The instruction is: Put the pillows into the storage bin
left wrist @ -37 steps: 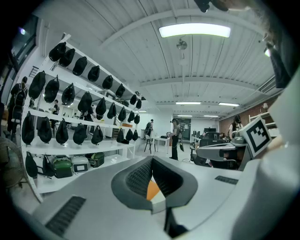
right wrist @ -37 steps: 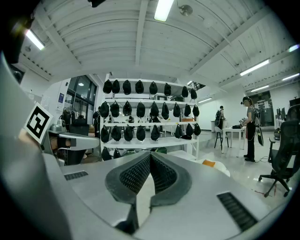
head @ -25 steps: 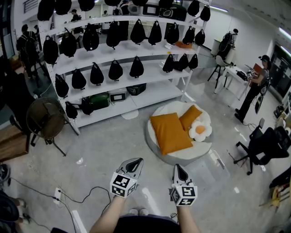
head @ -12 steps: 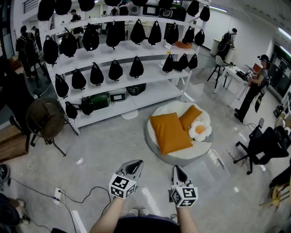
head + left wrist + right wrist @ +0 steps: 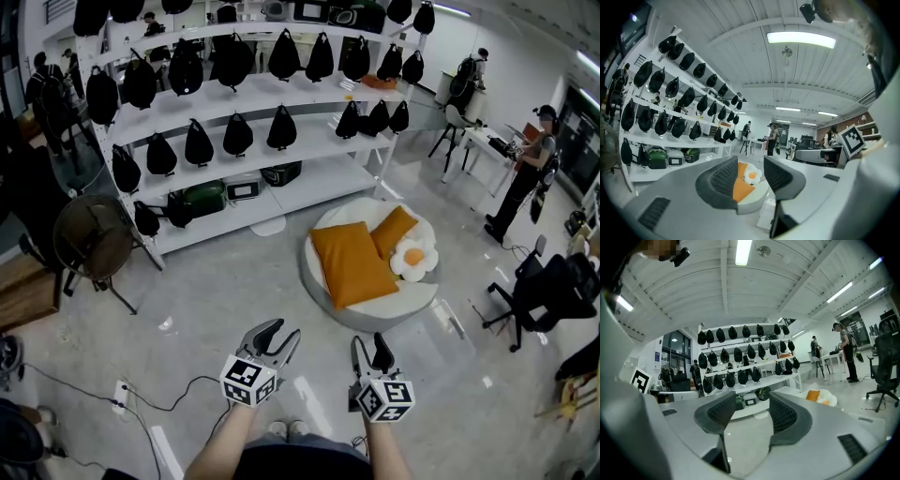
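The large orange cloth pillow (image 5: 352, 267) looks soft and matt. The grey polished floor (image 5: 225, 291) is smooth and faintly glossy. The white metal shelf rack (image 5: 319, 187) has smooth paint.

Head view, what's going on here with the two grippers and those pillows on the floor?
A person stands holding the left gripper and the right gripper out in front, both empty; their jaws have just been opening and stand apart. Ahead on the floor, clear of both grippers, a large orange pillow, a smaller orange pillow and a fried-egg pillow lie on a round white cushion. No pillow has been picked up yet.
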Motion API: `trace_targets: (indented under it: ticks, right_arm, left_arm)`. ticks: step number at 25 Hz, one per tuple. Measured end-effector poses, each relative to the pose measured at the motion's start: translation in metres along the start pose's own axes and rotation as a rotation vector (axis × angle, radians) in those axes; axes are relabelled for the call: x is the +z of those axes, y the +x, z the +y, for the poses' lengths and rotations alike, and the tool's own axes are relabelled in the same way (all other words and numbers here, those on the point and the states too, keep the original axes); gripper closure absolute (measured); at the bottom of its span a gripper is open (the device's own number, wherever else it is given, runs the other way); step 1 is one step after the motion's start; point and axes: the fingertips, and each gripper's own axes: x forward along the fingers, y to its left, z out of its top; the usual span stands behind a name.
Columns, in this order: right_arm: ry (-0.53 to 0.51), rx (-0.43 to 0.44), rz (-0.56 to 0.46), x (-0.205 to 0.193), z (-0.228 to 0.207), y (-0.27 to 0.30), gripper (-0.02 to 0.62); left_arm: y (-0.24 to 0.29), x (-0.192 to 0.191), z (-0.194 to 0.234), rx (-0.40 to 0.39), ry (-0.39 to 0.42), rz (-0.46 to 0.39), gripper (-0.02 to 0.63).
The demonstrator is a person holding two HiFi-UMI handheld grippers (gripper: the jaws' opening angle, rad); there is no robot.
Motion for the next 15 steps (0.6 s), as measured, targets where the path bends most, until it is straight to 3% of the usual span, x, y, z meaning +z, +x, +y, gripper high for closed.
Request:
trace_targets:
  ticks: [15]
  right_arm:
    - [0.031,-0.056,-0.052,0.000,0.013,-0.011,0.385]
  left_arm:
    - [-0.013,0.006,0.011,-0.043,0.030,-0.009,0.428]
